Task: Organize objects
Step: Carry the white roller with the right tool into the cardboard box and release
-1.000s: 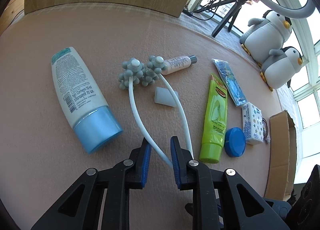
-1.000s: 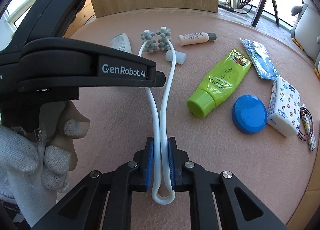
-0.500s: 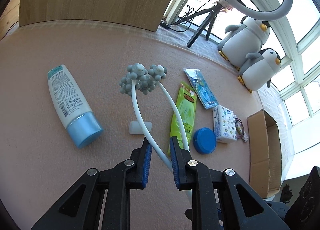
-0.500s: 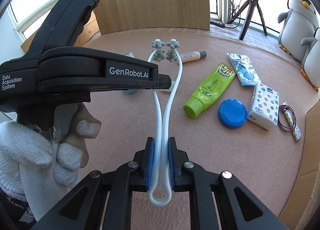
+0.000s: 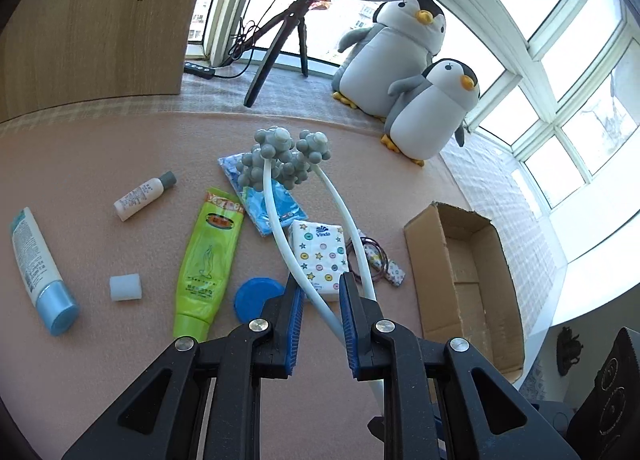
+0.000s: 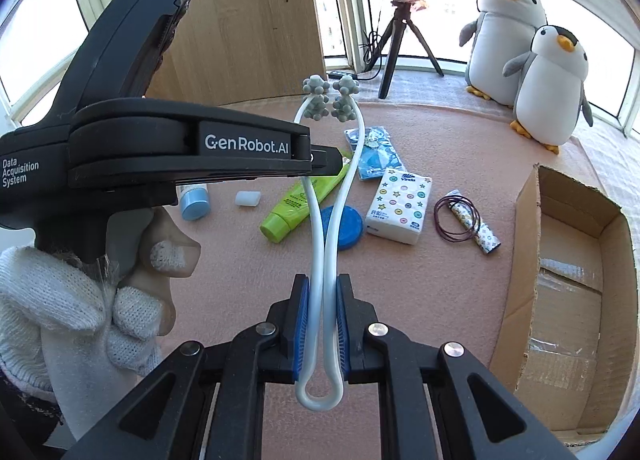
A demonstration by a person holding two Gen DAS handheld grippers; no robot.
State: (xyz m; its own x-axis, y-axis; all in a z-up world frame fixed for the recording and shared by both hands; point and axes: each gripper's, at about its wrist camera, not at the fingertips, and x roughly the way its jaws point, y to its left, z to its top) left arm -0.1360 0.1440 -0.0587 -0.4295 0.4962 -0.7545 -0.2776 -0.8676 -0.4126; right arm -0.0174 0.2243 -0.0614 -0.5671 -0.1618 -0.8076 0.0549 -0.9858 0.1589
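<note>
Since the frames of a second ago, the massager has been lifted clear of the mat and carried toward the box side; the items then beside it are now seen beneath and behind it.

Item: cardboard box (image 6: 568,300). Open, apparently empty, standing at the mat's right edge. Judged to be the destination.

Item: pink mat (image 5: 100,164). Bears everything not yet sorted.

Item: neck massager (image 6: 326,220), white two-armed frame with grey knobbed heads (image 5: 284,158). Held in the air above the mat, heads pointing away, looped end toward the right camera. Step in hand is judged to be its transport to the box.

Item: right gripper (image 6: 322,324). Jaws are closed tight on both white arms just above the loop, which are pressed together between the blue pads.

Item: left gripper (image 5: 320,320). Jaws are parted somewhat; one white arm passes between them, the other lies against the right-hand jaw. Whether any pressure is applied cannot be told; no firm clamp is seen.

Items left on the mat: blue-capped lotion tube (image 5: 38,272); green tube (image 5: 206,260); blue packet (image 6: 376,154); tissue pack (image 6: 400,204); blue lid (image 6: 344,226); small bottle (image 5: 144,196); hair ties (image 6: 456,218); small white cap (image 5: 126,287).

Next move, as judged: the massager is to be carried rightward over the box wall, lowered inside, and the right jaws opened. The long springy arms call for clearance at the rim.
</note>
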